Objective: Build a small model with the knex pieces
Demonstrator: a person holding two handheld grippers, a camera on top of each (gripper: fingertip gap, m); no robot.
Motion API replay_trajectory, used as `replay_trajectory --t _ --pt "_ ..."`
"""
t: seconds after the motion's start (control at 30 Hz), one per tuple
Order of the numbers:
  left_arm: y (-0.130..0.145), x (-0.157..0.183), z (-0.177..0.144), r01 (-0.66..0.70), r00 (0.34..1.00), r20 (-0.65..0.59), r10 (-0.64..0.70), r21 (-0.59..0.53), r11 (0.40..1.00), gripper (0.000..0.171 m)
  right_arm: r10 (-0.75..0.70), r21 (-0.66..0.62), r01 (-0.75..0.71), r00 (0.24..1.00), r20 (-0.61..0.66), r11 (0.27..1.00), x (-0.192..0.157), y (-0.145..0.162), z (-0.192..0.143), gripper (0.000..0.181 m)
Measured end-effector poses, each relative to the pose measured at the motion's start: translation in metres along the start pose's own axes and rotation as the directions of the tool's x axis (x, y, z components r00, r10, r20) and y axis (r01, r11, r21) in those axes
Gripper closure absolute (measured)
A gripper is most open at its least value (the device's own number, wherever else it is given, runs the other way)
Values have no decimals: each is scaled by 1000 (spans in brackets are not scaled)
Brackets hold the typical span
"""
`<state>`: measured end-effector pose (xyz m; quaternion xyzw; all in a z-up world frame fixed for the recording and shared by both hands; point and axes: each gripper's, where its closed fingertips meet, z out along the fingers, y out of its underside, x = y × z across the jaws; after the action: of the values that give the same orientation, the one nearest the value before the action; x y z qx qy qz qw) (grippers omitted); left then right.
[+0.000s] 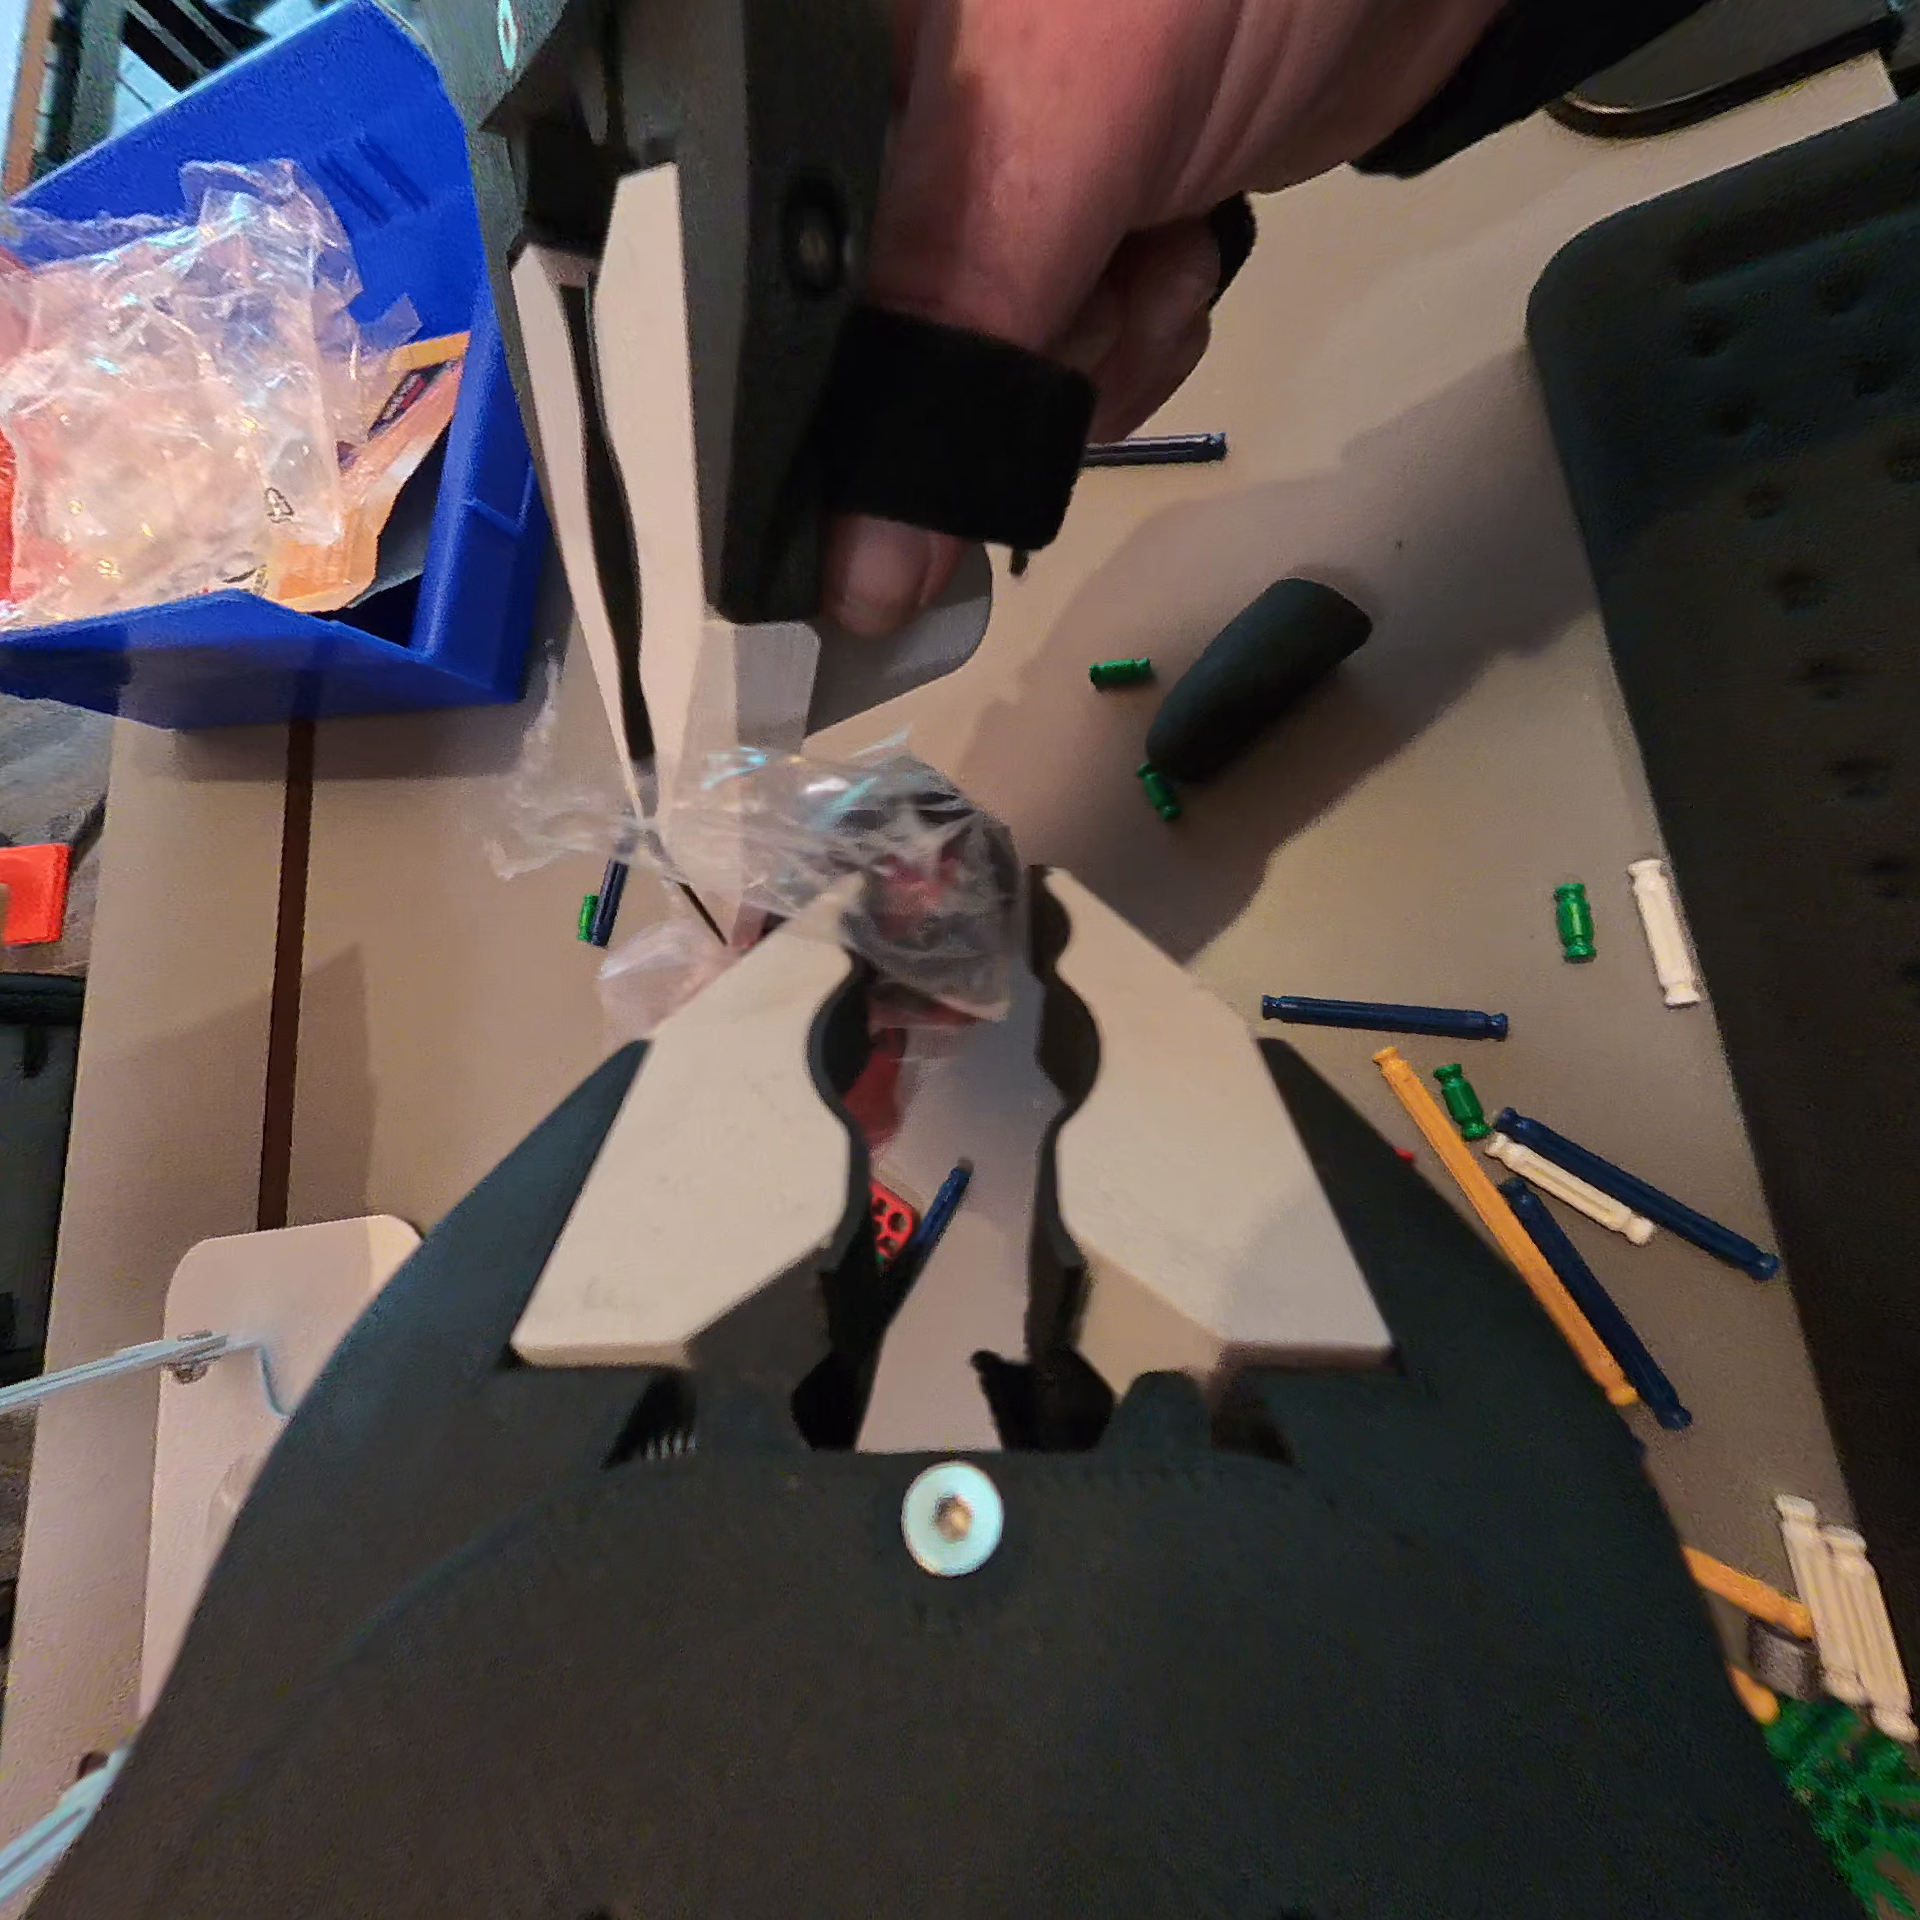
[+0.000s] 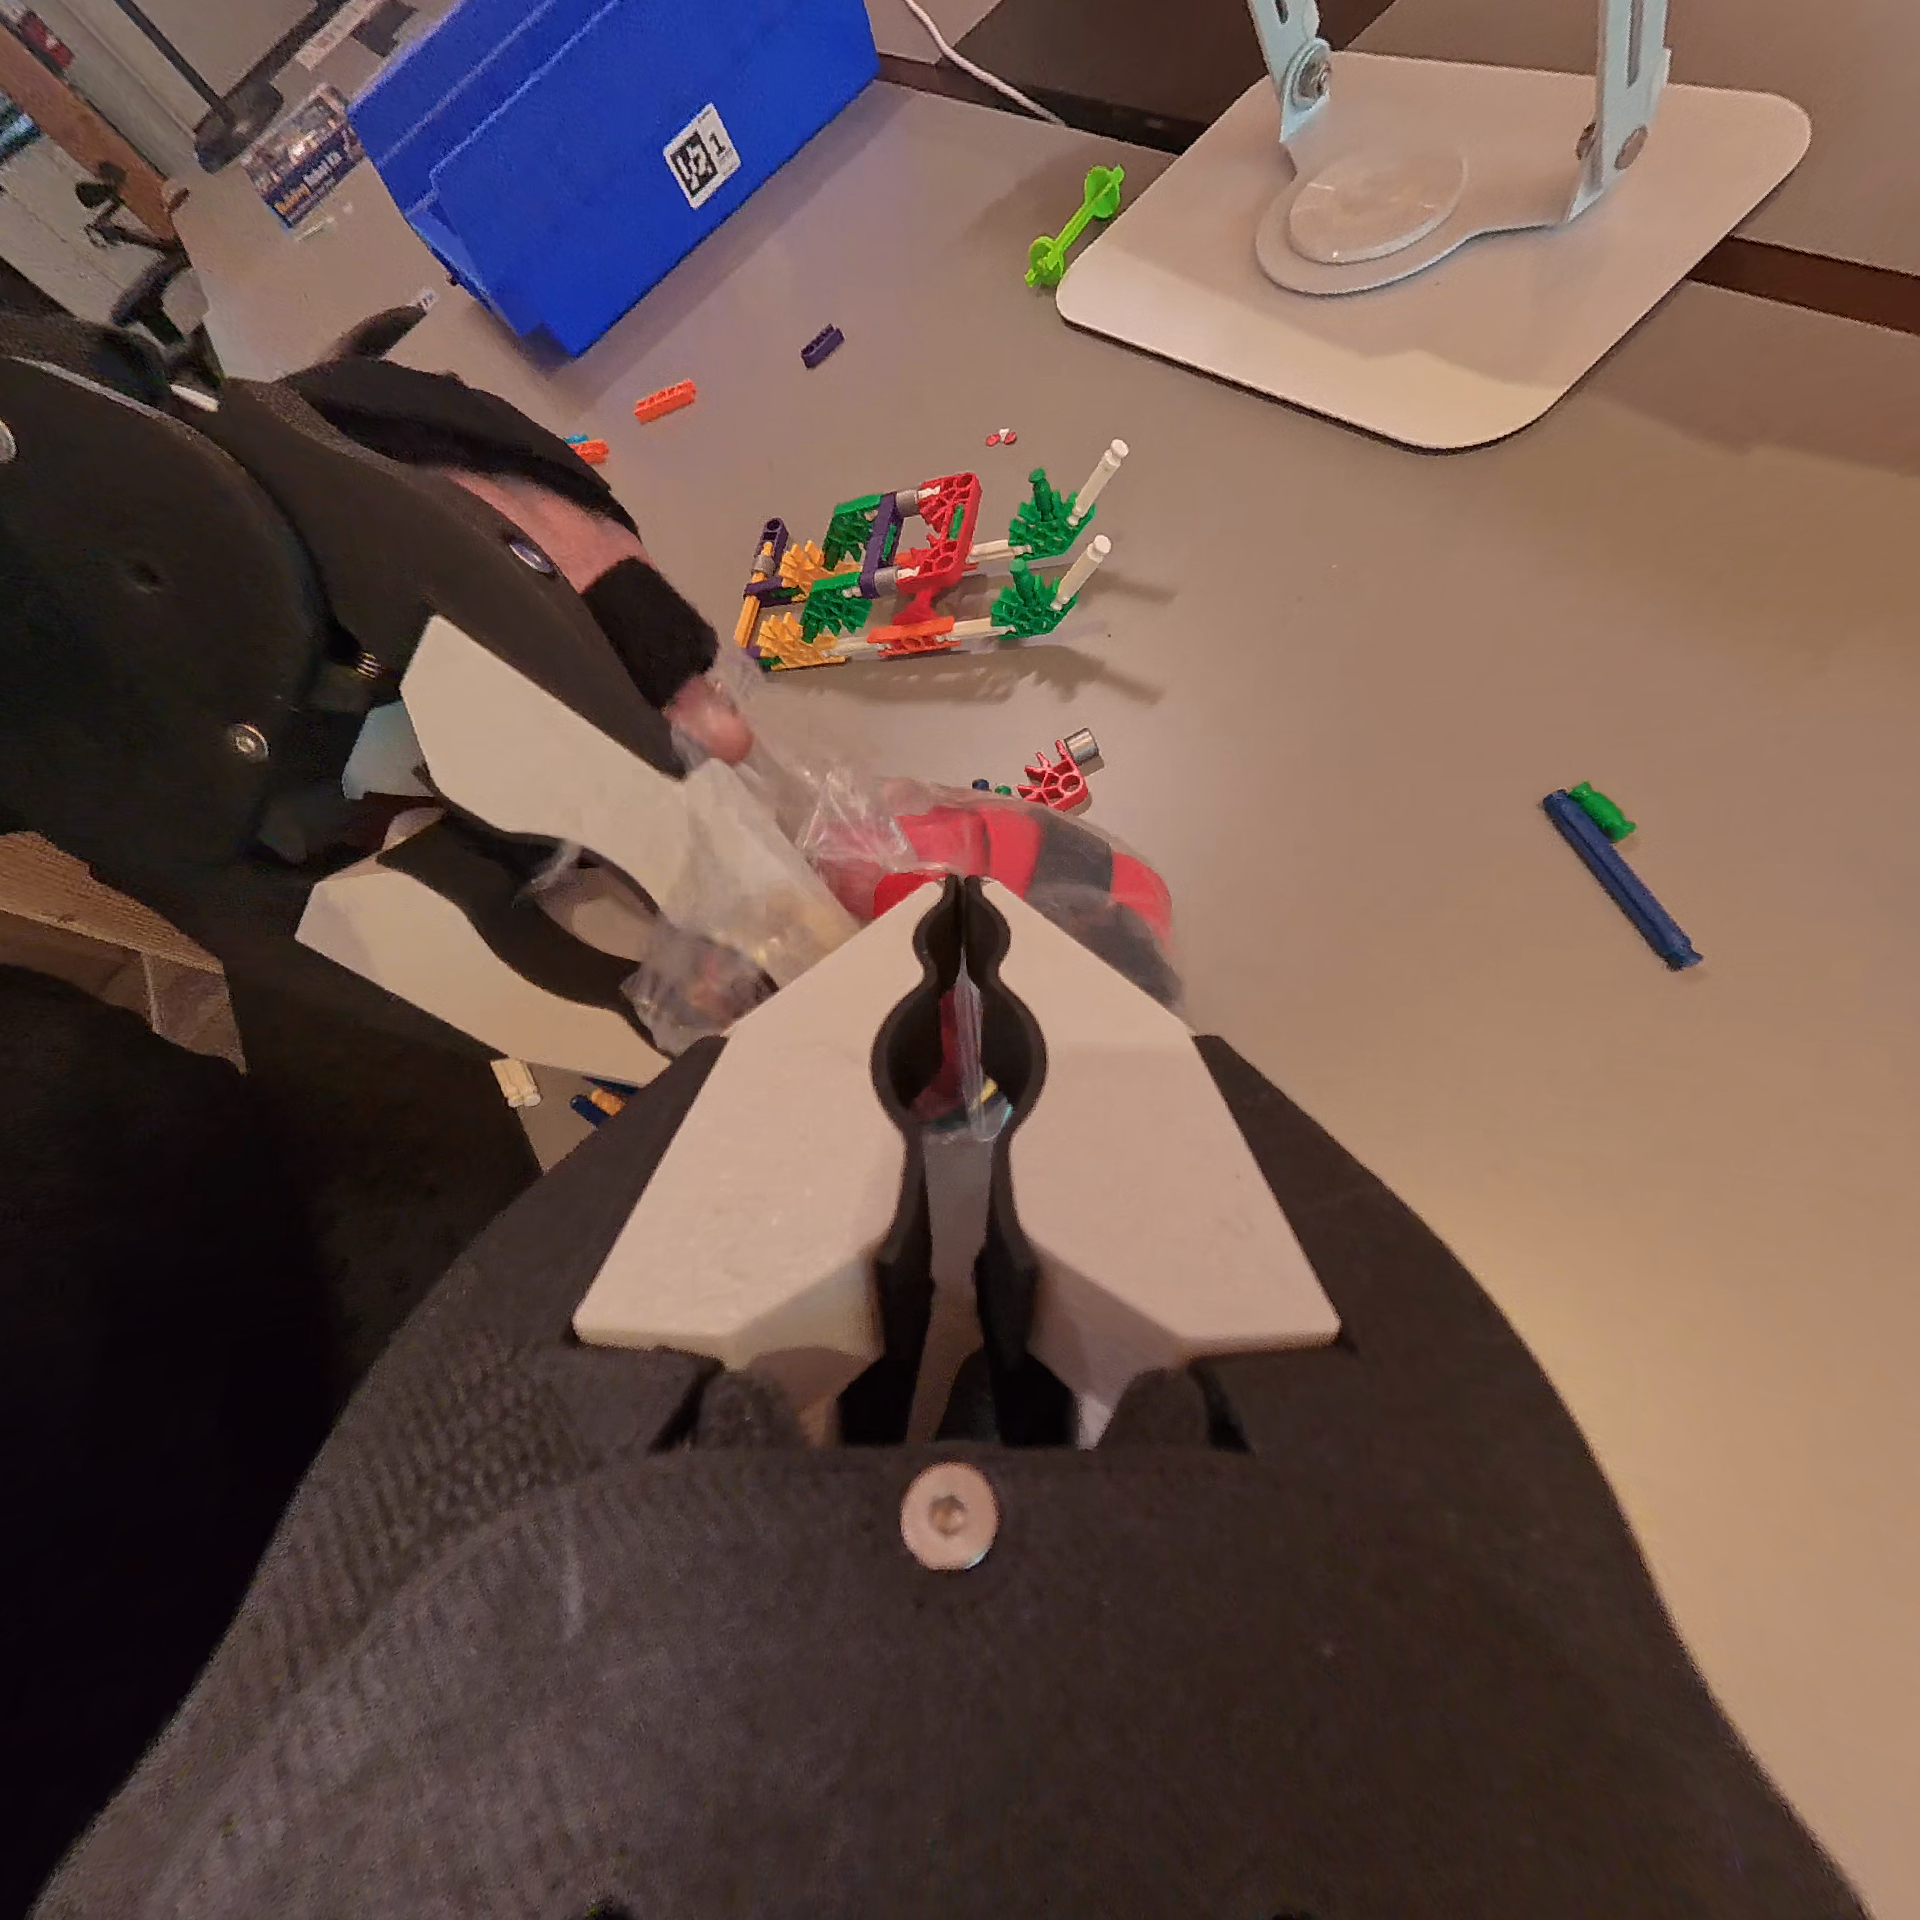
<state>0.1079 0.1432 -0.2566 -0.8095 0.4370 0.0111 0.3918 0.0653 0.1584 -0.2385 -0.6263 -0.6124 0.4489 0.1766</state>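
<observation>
A: Two grippers meet over one clear plastic bag (image 1: 790,831) of red and dark parts, held just above the grey counter (image 1: 1351,582).

B: How do the jaws stand?

A: The right gripper (image 2: 958,883) has its jaws clenched on a fold of the bag's film, tips pressed together with plastic trapped between them. The left gripper (image 1: 940,883) has its jaws released, parted around the bulging end of the bag; I cannot tell whether its fingers touch the film.

B: And around them?

A: Loose rods lie scattered on the counter to the right in the left wrist view: dark blue rods (image 1: 1382,1016), a yellow rod (image 1: 1496,1216), white rods (image 1: 1662,930) and short green pieces (image 1: 1574,920). A blue bin (image 1: 457,436) holding crumpled clear wrap sits at the counter's far left. In the right wrist view a small built frame of green, red, yellow and purple connectors (image 2: 914,571) lies beyond the bag, near a pale stand base (image 2: 1455,343).
</observation>
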Motion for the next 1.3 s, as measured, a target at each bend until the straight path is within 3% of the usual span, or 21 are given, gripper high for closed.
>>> replay_trajectory --t 0.1,0.27,0.37,0.5,0.6,0.7,0.8,0.93,1.0,1.13,1.3 --pt "-7 6 2 -20 1000 6 20 44 999 171 1 0 -1 999 -36 1000 4 -1 1 181" --pt "-6 12 2 1 1000 25 -2 43 999 171 19 3 -18 992 -125 1000 24 6 3 181" --pt "-8 15 1 -67 996 65 66 20 998 171 20 -11 -22 989 -149 1000 30 12 8 181" --pt "-2 10 1 -8 995 95 6 24 1000 171 34 -5 -36 979 -200 999 43 17 12 181" --pt "2 7 -3 110 987 110 -121 100 989 171 31 -29 -36 987 -158 999 36 15 14 181" --pt "38 10 -2 286 954 83 -287 20 958 167 0 -71 -7 996 -91 997 21 20 14 181" --pt "56 14 -11 368 928 60 -369 17 930 162 18 -58 -17 1000 17 998 6 26 13 160" --pt "84 19 -16 456 890 28 -456 -59 888 160 188 44 -192 979 79 980 21 21 -2 135" --pt "88 28 -16 484 873 -26 -487 -73 872 152 244 51 -247 968 63 968 37 24 -5 137" --pt "86 32 -15 544 834 -78 -546 -56 838 129 297 -124 -283 948 114 951 39 45 23 130" --pt "76 27 -30 580 813 -95 -574 41 814 129 222 -183 -197 967 125 963 30 43 41 126"
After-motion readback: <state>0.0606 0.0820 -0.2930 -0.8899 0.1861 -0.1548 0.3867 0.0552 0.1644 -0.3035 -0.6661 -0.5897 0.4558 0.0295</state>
